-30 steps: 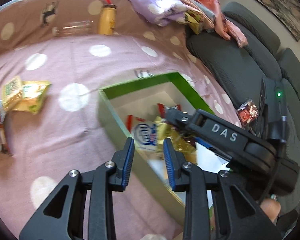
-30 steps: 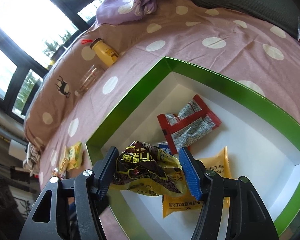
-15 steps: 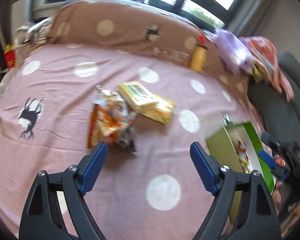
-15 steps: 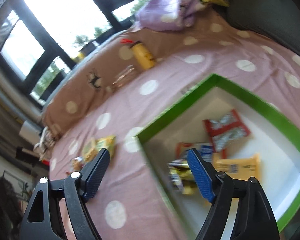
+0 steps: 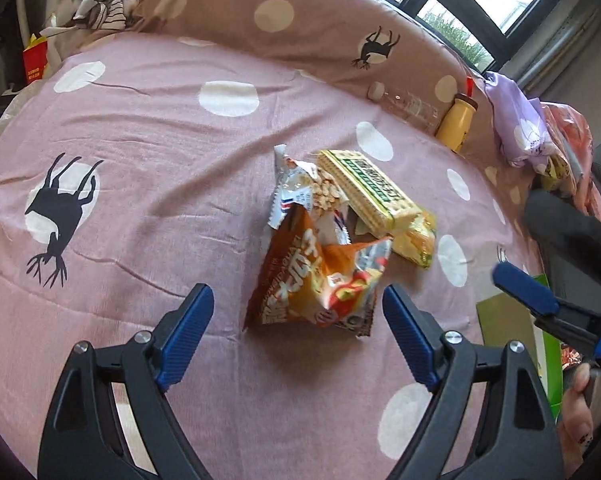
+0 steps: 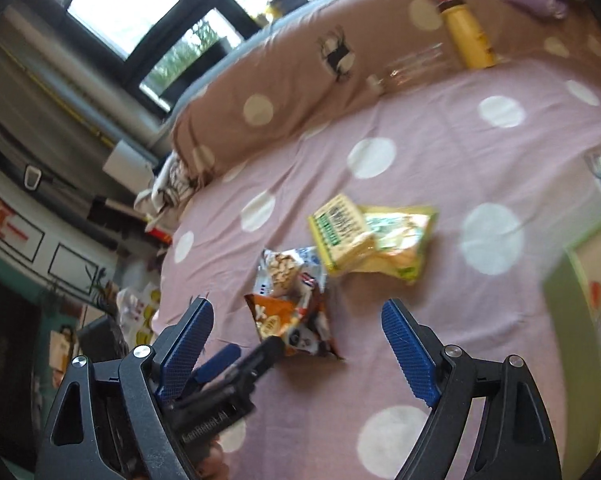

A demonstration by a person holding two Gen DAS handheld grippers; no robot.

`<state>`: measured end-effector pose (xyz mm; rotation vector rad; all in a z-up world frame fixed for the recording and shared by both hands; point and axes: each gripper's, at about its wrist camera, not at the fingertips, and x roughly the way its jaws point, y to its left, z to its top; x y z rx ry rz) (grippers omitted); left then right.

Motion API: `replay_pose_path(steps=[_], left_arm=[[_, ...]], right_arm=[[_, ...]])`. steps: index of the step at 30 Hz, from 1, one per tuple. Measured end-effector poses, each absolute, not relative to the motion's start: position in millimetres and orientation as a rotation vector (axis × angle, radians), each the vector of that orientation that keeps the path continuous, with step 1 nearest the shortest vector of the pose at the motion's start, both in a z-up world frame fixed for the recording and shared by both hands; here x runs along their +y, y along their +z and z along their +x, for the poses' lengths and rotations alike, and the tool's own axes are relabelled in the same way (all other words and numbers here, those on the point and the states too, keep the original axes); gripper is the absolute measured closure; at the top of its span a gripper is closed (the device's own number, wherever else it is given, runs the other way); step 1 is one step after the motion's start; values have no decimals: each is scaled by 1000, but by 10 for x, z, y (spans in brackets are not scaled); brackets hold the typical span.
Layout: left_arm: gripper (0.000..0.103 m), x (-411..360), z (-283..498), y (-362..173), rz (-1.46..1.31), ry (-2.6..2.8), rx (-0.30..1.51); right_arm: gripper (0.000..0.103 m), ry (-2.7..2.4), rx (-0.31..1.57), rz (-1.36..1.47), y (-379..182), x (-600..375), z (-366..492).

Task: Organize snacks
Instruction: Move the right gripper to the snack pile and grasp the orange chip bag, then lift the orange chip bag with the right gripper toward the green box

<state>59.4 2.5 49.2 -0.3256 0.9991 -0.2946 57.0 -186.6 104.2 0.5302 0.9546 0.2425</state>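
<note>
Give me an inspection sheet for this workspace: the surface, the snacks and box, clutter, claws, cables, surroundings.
Surface: pink dotted bedspread, wrinkled.
Job's things: orange snack bag, white snack bag, cracker pack and yellow packet piled together; green box apart from them at the right edge.
Clutter: yellow bottle and clear bottle against the brown pillow; purple cloth beyond.
Claws: left claw open, just widened, empty, orange bag ahead; right claw open, just widened, empty.
Cables: nothing seen.
Surroundings: window behind the bed.
</note>
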Motion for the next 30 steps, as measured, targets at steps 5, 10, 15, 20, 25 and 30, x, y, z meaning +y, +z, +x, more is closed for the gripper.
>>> replay_pose_path(steps=[5,10,15,20,25,30], left_arm=[[16,78,684,365,-410,-338,1027],[16,52,700,324,-425,-375,1028],[18,15,687,296,-430,-398,1030],[39,-92,673,239,-380,-386,1048],[39,-110,648,263,-360,-377,1040],[39,-145,610,355,-339,-378,1017]], right_arm=[[16,232,1029,501,694,-1655,830],[16,287,1074,534,438,-1595,934],[17,325,1093,570,320,-1628,928],[26,385,1141,588,234,-1551,915],[28,375,1126,582,254,-1551,862],[28,383,1099,594,333,-1554,824]])
